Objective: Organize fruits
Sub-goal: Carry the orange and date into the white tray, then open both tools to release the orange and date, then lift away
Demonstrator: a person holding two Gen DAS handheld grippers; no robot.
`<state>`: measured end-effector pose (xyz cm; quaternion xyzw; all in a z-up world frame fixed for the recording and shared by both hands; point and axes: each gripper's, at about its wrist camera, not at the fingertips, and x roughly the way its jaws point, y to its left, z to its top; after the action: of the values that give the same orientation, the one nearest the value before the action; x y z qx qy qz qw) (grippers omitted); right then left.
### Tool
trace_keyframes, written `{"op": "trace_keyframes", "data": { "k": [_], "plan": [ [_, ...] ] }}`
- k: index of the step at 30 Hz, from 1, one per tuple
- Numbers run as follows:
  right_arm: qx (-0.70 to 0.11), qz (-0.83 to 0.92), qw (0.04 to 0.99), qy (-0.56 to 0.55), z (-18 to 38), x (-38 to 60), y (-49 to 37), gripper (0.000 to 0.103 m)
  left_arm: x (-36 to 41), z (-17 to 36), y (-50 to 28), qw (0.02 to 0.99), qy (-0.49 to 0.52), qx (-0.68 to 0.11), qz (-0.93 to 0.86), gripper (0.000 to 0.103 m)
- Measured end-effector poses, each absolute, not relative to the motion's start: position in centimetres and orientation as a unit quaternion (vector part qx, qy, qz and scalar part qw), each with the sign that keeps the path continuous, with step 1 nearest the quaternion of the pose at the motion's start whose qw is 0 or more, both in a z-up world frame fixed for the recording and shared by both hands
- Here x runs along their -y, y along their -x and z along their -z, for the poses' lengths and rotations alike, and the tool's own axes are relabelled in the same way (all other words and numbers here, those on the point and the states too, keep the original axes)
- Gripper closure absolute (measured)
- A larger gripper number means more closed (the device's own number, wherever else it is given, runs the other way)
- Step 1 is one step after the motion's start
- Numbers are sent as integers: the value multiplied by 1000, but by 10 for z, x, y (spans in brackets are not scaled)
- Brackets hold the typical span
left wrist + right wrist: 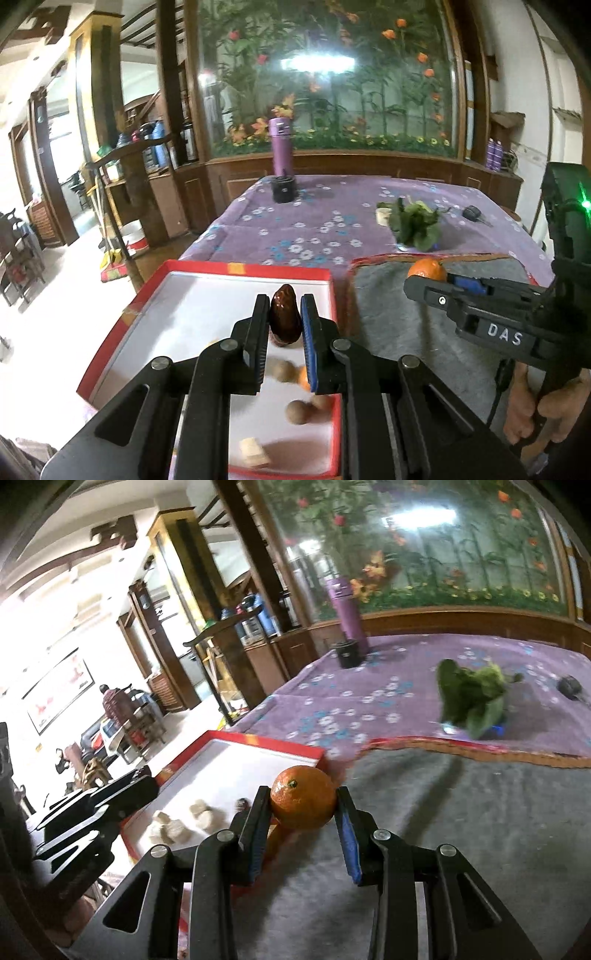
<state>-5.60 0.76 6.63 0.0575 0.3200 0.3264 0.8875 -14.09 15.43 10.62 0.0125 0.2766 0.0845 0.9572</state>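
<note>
— Purple flowered cloth (295,229) covers the table, and behind it stands a glass wall painted with plants and orange blooms. What sits on the near side?

— A red-rimmed box (207,267) with a white floor at the near left, and a grey mat (388,314) to its right.

— What has the left gripper (284,325) got?

— A dark brown, pointed fruit (283,314), upright, pinched tight between the two pads, with the jaws drawn as close as they go. It hangs above the box.

— And the right gripper (303,812)?

— Its jaws are partly closed on an orange (303,803), both pads pressing its sides. The orange is held above the near left edge of the mat, just beside the box's right wall.

— Anything inside the box?

— Small tan round fruits (297,411) and pale blocks (255,456) lie near its near end, blurred.

— Farther off?

— A leafy green bunch (415,223) on the cloth beyond the mat, a purple flask (281,147) and a black cup (283,189) at the far end, and a dark key (472,213) at the right.
</note>
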Motion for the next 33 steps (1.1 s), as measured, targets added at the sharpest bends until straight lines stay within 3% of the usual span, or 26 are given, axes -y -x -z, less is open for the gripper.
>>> {"op": "trace_keyframes", "data": {
  "k": [12, 33],
  "plan": [
    [-360, -361, 860, 1, -39, -92, 67, 68, -223, -70, 143, 939, 27, -311, -142, 89],
    [-382, -289, 873, 92, -16, -142, 67, 66, -242, -35, 130, 917, 42, -356, -176, 85]
  ]
}}
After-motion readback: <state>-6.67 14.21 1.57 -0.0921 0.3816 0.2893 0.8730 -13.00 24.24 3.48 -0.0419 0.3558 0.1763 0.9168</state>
